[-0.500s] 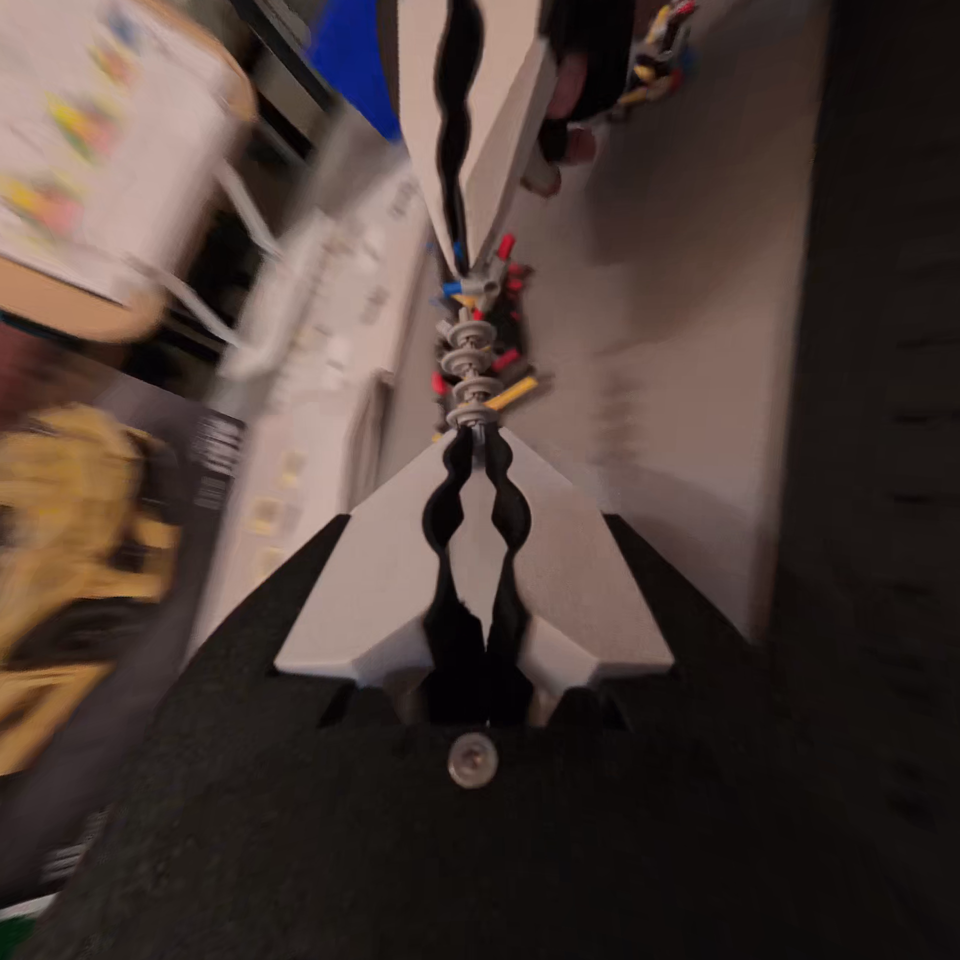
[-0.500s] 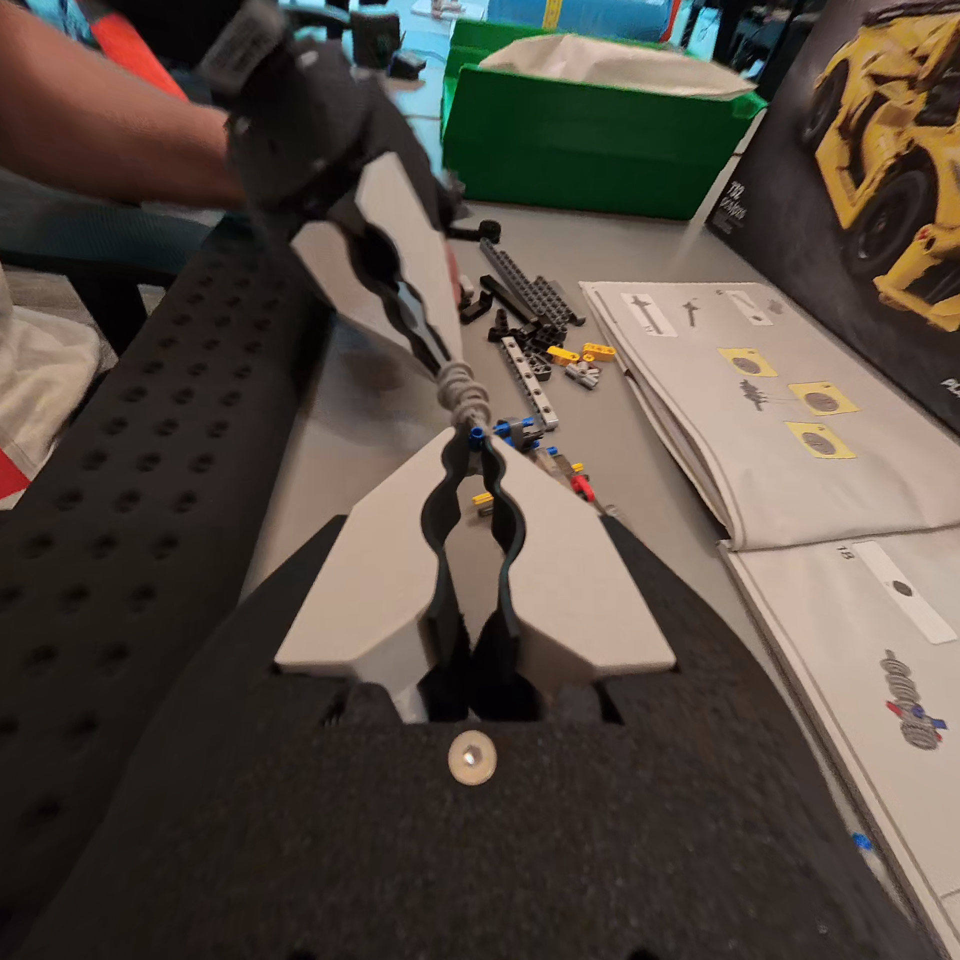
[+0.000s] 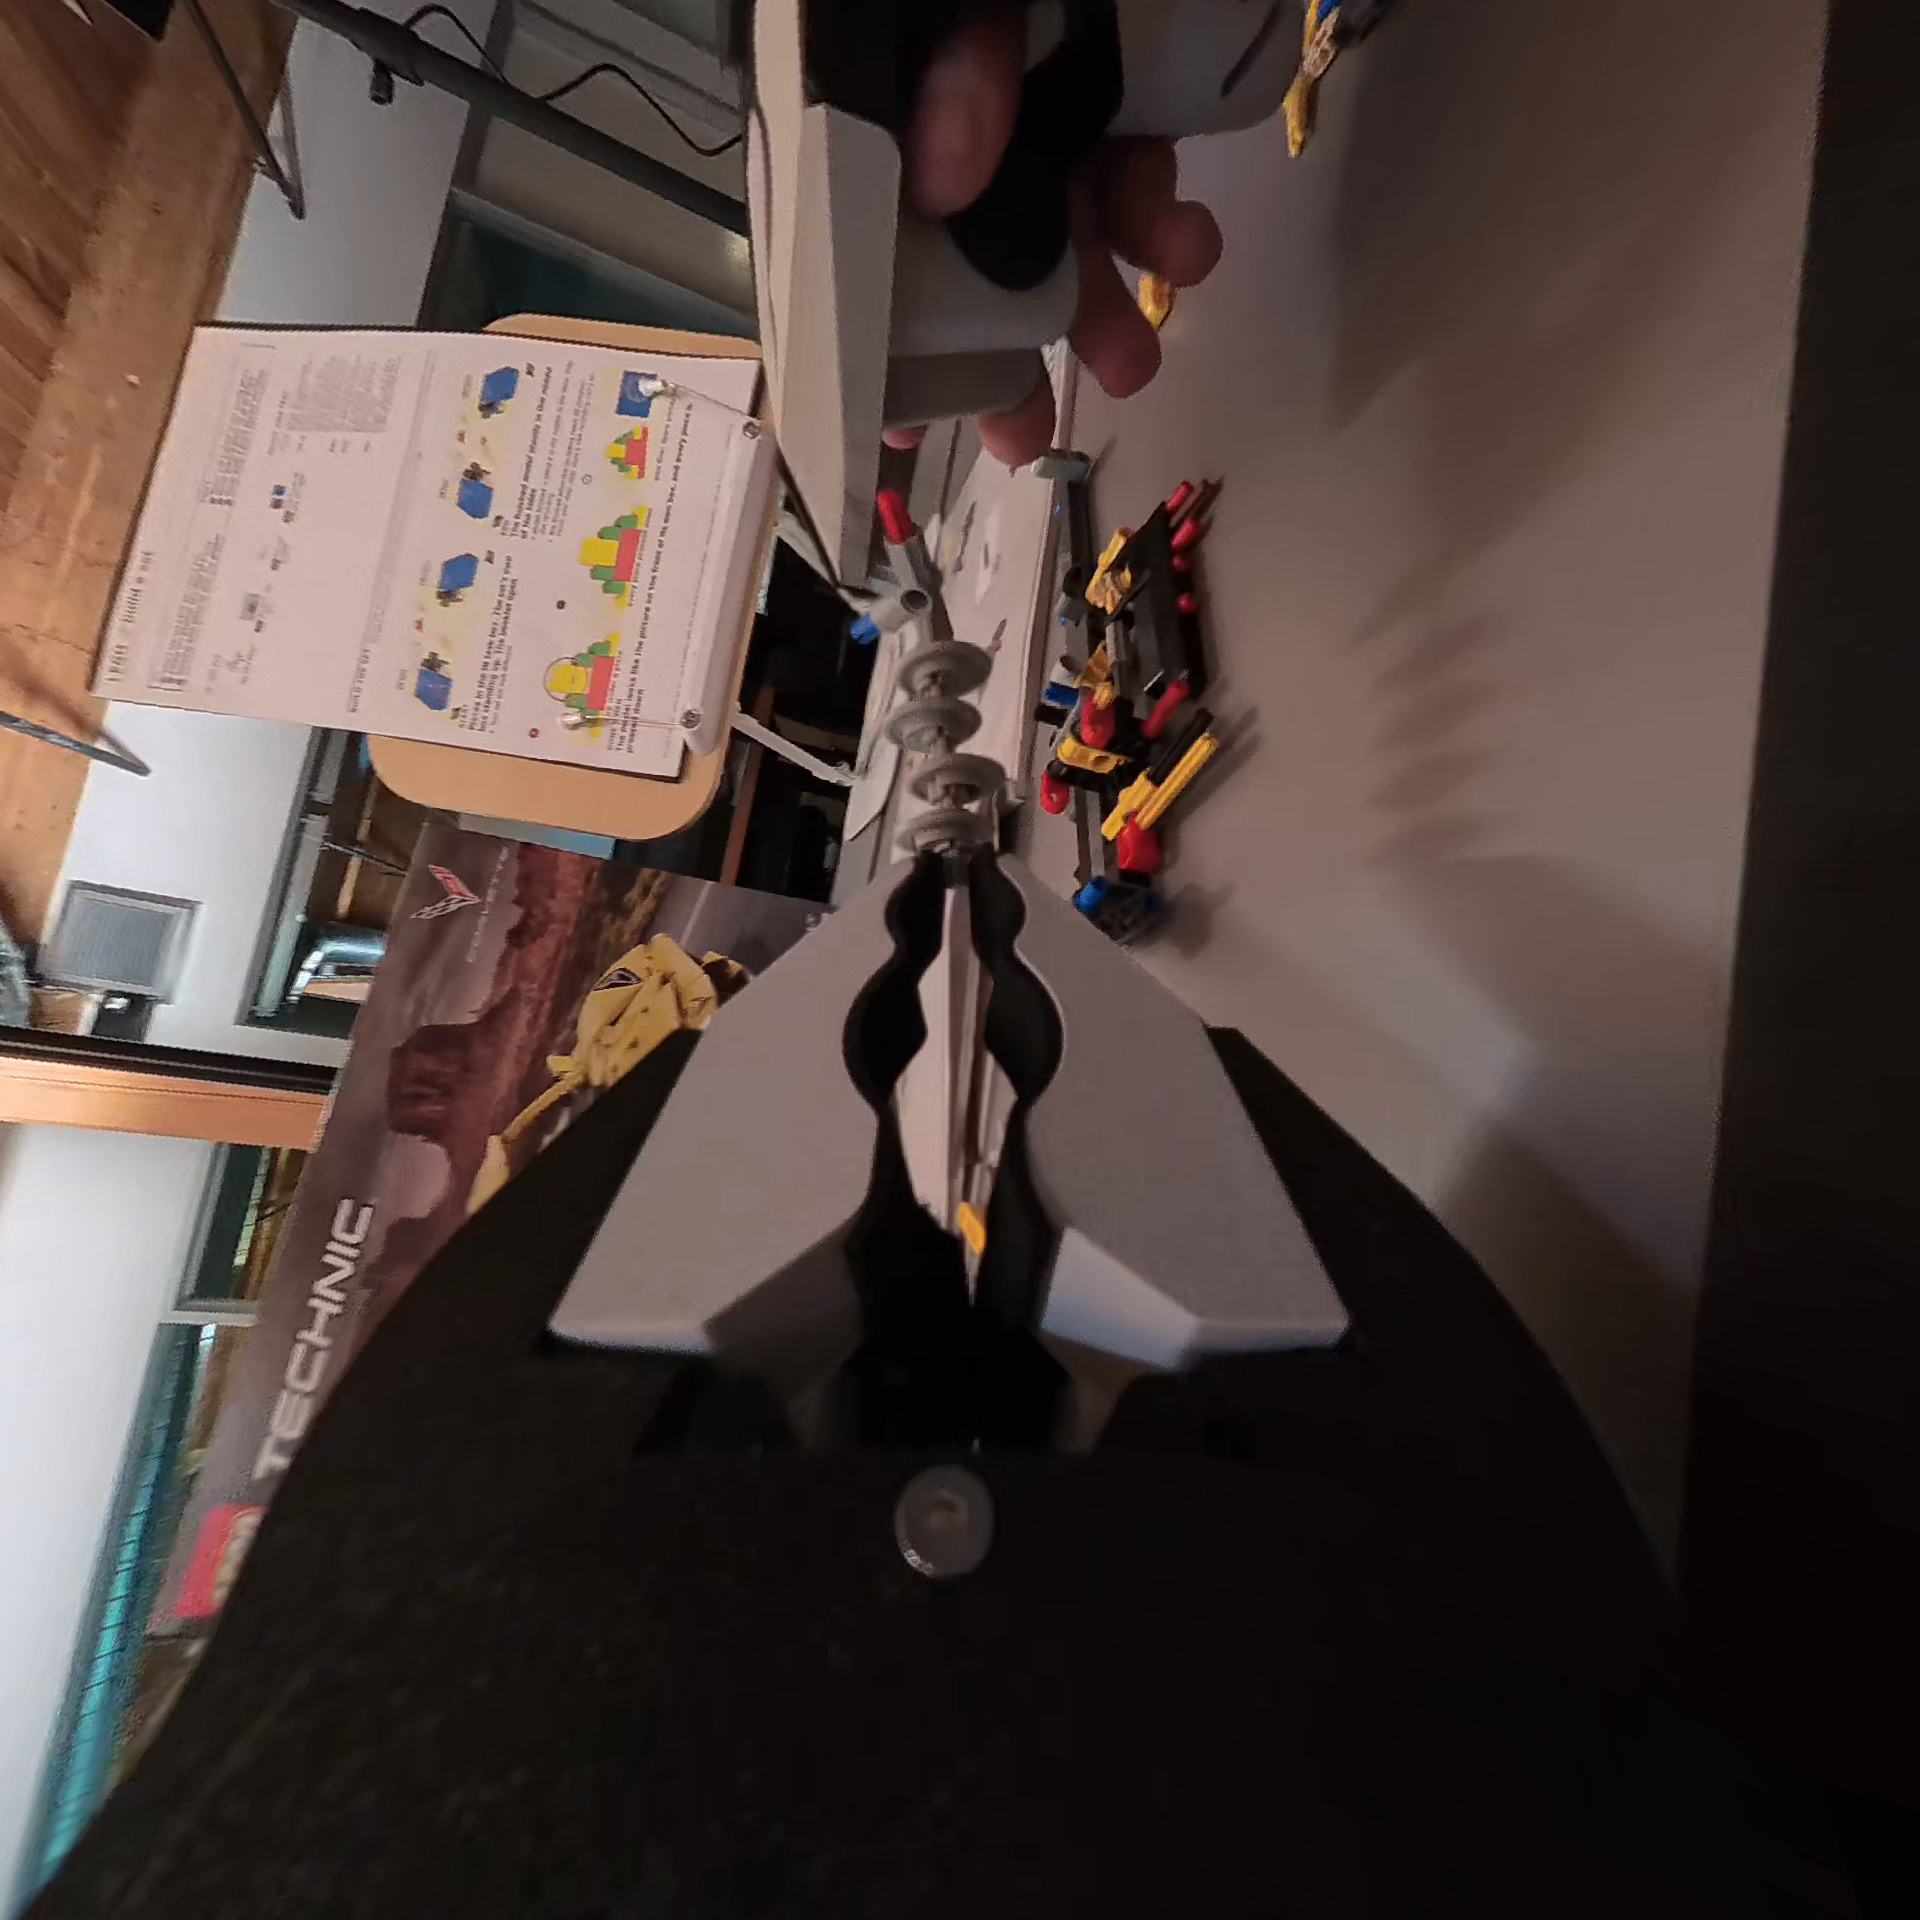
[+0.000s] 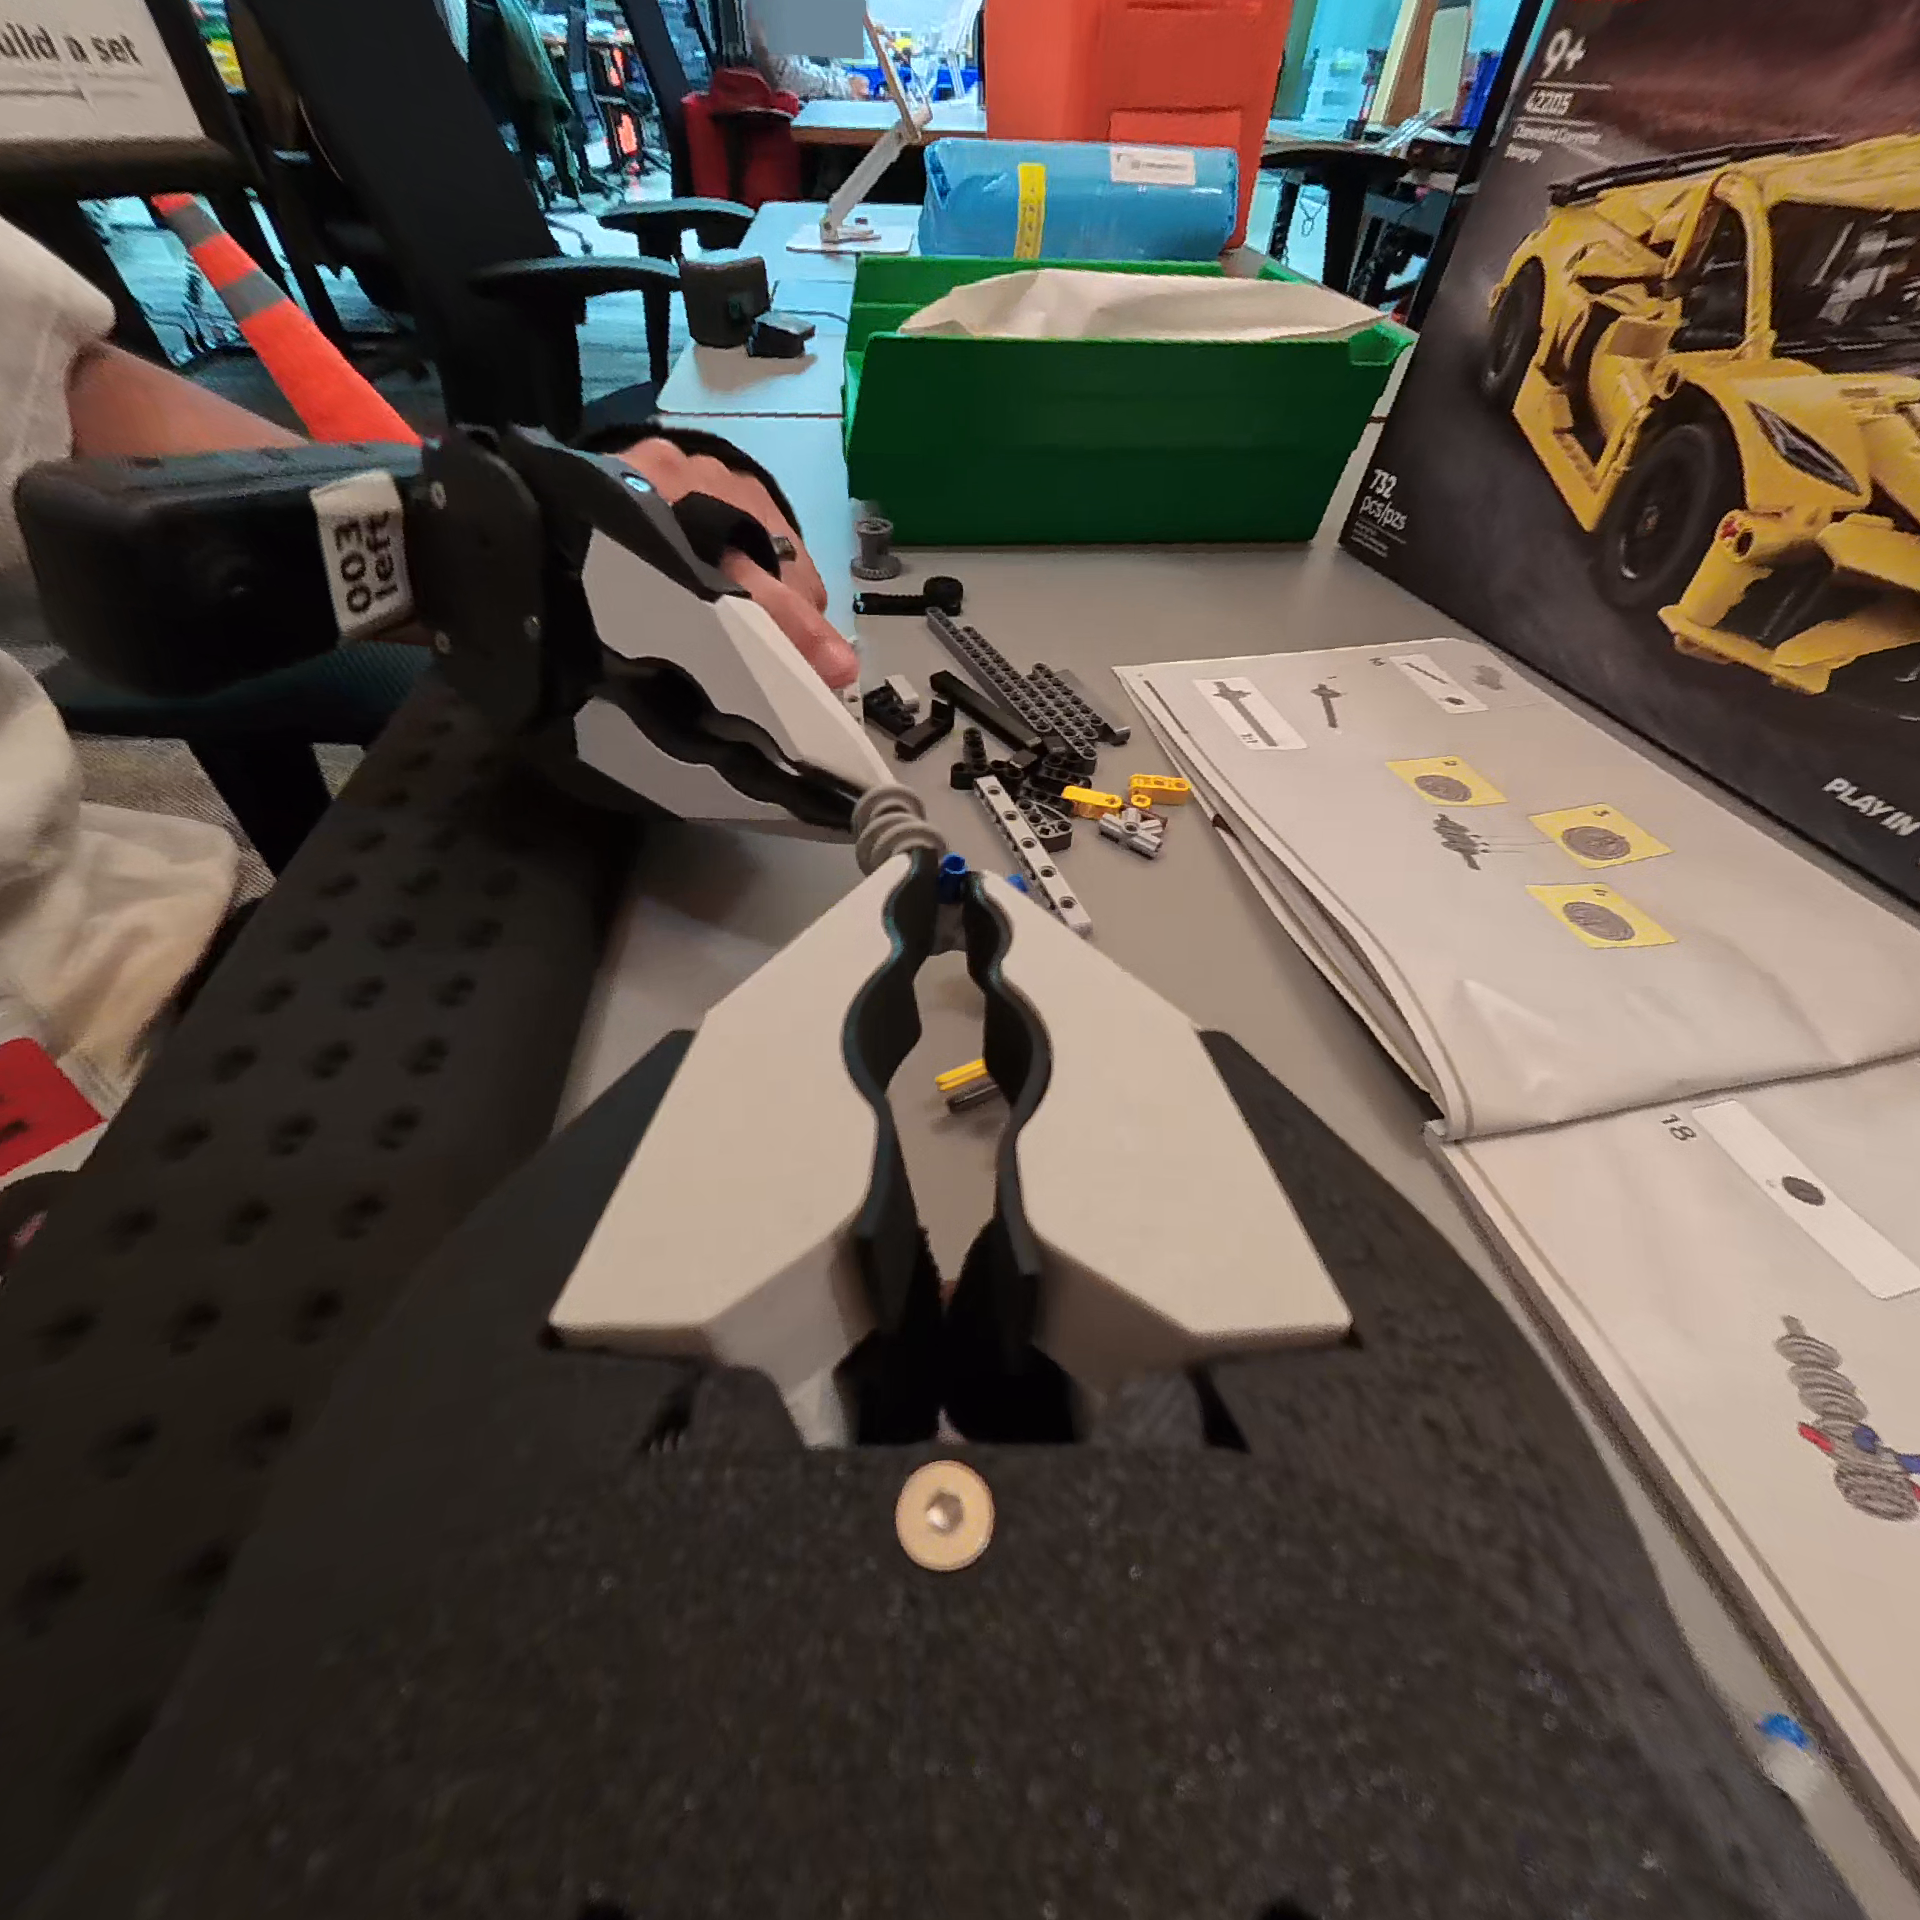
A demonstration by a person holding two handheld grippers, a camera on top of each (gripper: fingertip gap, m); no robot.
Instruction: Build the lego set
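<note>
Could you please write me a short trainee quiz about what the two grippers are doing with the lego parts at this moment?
1. True or false: the grey disc-and-axle assembly rests on the table.
2. What do both the left gripper and the right gripper grip? A) the open instruction booklet B) the disc-and-axle assembly C) the green bin
3. Fill in: the loose yellow-and-black pin lies on the table, seen between the ____ gripper's fingers.

Key:
1. False; it is held in the air between the two grippers.
2. B; each gripper pinches one end.
3. right
</note>
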